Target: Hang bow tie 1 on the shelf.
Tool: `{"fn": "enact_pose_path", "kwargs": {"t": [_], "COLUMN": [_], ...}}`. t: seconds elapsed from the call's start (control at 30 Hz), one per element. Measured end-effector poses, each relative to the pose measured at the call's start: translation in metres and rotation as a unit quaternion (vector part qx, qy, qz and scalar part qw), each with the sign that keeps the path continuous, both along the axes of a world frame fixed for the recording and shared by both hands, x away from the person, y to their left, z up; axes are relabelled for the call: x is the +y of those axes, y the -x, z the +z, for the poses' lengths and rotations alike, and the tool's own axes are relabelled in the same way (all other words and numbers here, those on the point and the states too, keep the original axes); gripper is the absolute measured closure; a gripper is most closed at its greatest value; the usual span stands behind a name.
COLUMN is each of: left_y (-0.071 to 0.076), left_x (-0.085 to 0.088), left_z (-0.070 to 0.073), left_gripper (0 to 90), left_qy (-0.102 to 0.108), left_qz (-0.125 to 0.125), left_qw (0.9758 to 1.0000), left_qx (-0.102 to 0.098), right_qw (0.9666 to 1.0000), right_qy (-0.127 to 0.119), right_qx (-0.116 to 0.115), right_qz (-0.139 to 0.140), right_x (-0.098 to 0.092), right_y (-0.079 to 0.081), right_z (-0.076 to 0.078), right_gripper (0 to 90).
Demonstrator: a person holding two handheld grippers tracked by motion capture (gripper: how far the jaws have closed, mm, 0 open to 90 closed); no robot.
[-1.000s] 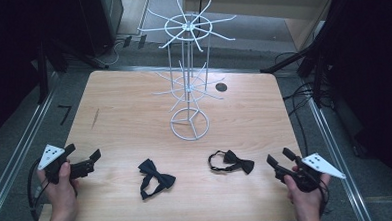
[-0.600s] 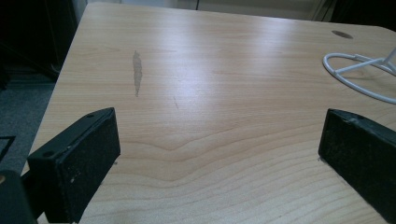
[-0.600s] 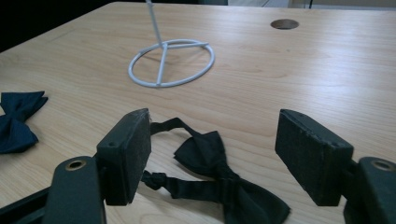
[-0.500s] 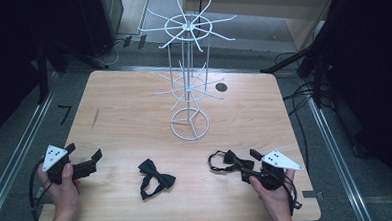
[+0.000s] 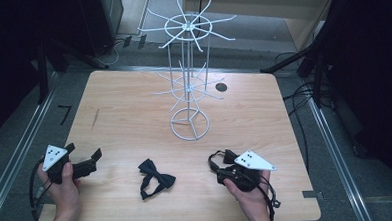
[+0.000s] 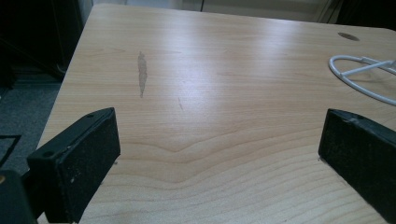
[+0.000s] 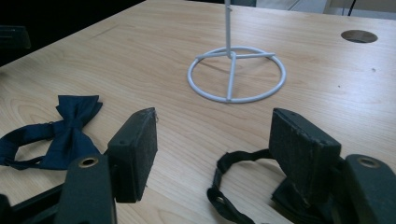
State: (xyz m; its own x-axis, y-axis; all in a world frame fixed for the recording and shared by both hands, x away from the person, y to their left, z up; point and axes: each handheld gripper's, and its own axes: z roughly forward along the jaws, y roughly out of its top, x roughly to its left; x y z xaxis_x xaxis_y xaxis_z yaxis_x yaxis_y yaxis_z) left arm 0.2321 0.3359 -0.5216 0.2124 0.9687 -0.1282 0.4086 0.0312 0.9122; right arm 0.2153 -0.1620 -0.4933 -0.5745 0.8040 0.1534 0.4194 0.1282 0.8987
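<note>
A black bow tie (image 5: 215, 158) lies near the table's front right. My right gripper (image 5: 226, 166) sits low over it. In the right gripper view the tie's strap (image 7: 223, 184) lies between the two pads (image 7: 140, 144), and neither pad presses on it. Those jaws have just been closing a little and still stand apart on either side of the strap. A dark blue bow tie (image 5: 154, 177) (image 7: 65, 135) rests at front centre. My left gripper (image 5: 92, 161) (image 6: 219, 154) is held at the front left, jaws wide open over bare wood.
A tall white wire rack (image 5: 187, 76) with radiating hooks stands mid-table on a ring base (image 7: 236, 74) (image 6: 359, 77). A round cable hole (image 5: 221, 87) lies behind it. The wooden table (image 5: 124, 108) has dark floor and cables around it.
My right gripper has moved left along the front edge, from the right corner to over the black bow tie. The left gripper and the blue bow tie have stayed put.
</note>
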Motion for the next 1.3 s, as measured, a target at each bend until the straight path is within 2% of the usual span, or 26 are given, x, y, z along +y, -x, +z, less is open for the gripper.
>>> {"fn": "enact_pose_path", "kwargs": {"t": [0.23, 0.43, 0.57, 0.77, 0.87, 1.1, 1.3], "left_y": [-0.003, -0.004, -0.005, -0.006, -0.007, -0.007, -0.008], "left_x": [0.003, 0.002, 0.002, 0.001, 0.001, 0.002, 0.002], "left_z": [0.000, 0.000, 0.000, 0.000, 0.000, -0.001, -0.001], "left_gripper": [0.0, 0.0, 0.0, 0.0, 0.0, 0.0, 0.0], "left_qy": [0.010, 0.003, 0.000, -0.005, -0.004, -0.001, 0.000], "left_qz": [0.009, 0.009, 0.007, 0.000, -0.007, -0.007, -0.007], "left_qw": [0.9998, 0.9999, 0.9997, 0.9996, 0.9992, 0.9991, 0.9989], "left_qx": [0.014, 0.013, 0.024, 0.028, 0.038, 0.043, 0.046], "right_qw": [0.9997, 0.9995, 0.9993, 0.9991, 0.9991, 0.9984, 0.9973], "right_qy": [0.014, 0.011, 0.015, 0.000, 0.006, 0.013, 0.027], "right_qx": [0.003, 0.012, 0.016, 0.026, 0.023, 0.026, 0.042], "right_qz": [0.019, 0.026, 0.029, 0.035, 0.035, 0.049, 0.054], "right_x": [0.025, 0.044, 0.054, 0.067, 0.073, 0.082, 0.094], "right_y": [-0.002, -0.008, -0.012, -0.012, -0.013, -0.011, -0.009], "right_z": [0.003, 0.000, -0.002, -0.002, -0.003, -0.007, -0.014], "right_gripper": [34.0, 34.6, 35.5, 35.5, 36.4, 36.4, 35.5]}}
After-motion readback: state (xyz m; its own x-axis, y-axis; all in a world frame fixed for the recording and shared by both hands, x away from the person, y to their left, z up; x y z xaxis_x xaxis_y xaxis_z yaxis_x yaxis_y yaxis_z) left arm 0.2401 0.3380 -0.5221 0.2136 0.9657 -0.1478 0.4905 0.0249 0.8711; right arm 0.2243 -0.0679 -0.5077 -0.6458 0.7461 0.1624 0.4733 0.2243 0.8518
